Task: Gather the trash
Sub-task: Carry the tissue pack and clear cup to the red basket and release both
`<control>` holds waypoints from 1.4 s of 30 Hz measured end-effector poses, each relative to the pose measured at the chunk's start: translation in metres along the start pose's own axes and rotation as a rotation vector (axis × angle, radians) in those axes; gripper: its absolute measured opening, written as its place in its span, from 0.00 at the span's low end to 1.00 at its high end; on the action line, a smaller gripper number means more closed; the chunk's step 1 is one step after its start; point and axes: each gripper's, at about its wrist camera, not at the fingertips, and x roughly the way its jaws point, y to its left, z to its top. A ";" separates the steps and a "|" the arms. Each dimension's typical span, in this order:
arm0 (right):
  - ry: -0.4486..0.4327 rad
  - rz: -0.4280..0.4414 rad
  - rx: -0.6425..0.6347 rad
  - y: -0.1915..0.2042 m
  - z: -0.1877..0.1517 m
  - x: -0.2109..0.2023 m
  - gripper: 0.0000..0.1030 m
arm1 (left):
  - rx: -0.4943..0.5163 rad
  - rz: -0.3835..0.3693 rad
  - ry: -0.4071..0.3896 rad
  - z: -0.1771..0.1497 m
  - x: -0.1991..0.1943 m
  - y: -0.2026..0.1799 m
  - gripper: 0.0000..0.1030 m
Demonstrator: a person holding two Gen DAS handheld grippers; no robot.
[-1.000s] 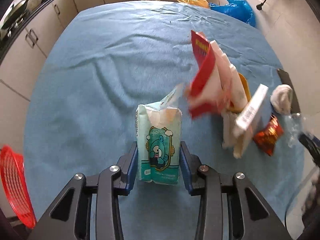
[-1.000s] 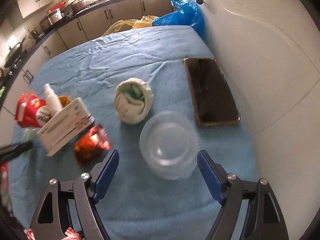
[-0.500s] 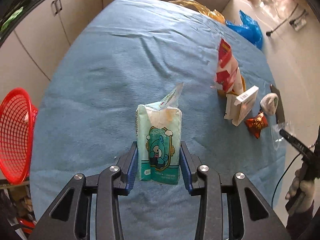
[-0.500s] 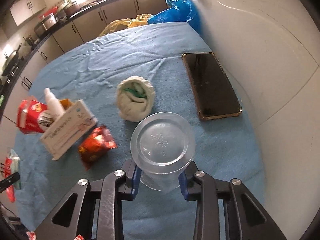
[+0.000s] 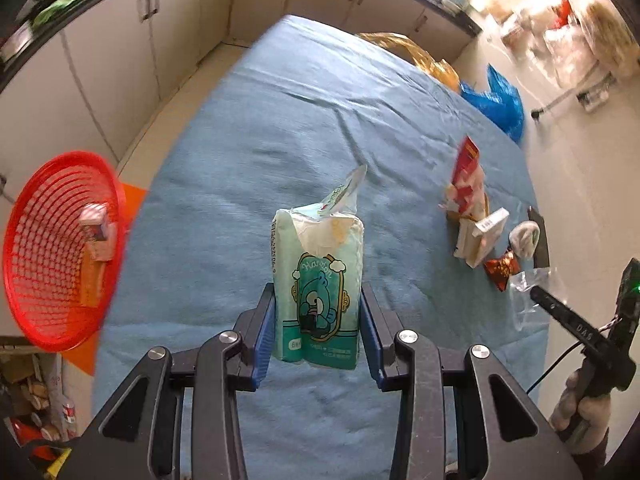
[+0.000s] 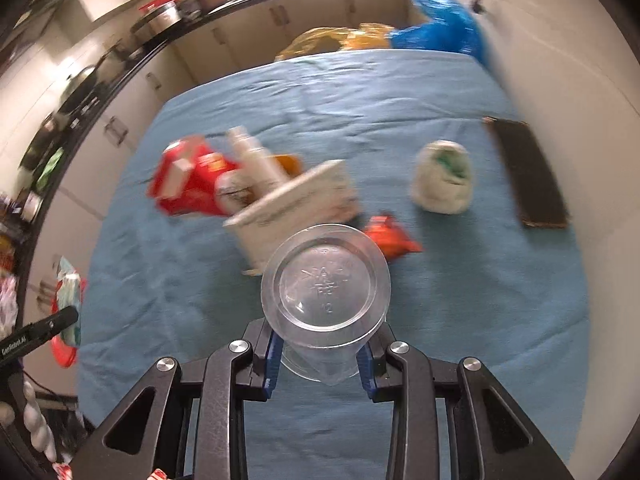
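Note:
My left gripper (image 5: 318,332) is shut on a green tissue pack (image 5: 318,280), held above the blue-covered table (image 5: 260,152). A red mesh basket (image 5: 60,248) sits off the table's left edge with a small box inside. My right gripper (image 6: 320,354) is shut on a clear plastic cup (image 6: 326,300), lifted over the table (image 6: 480,320). Below it lie a red snack wrapper (image 6: 390,236), a white box (image 6: 296,208), a red packet (image 6: 192,184), a white spray bottle (image 6: 256,156) and a crumpled white wad (image 6: 442,182). The same pile shows in the left wrist view (image 5: 480,232).
A dark phone (image 6: 528,172) lies at the table's right edge by the wall. Yellow (image 6: 332,40) and blue (image 6: 444,34) bags sit beyond the far edge. Cabinets (image 5: 120,40) run along the left and far side.
My right gripper closed on the clear cup and lifted it, swinging left. My left gripper rose and drew back with the tissue pack; the red basket came further into view.

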 end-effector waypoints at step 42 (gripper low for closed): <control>0.254 0.408 -0.529 0.425 0.003 0.104 0.52 | -0.473 0.061 -0.142 -0.022 -0.068 0.262 0.47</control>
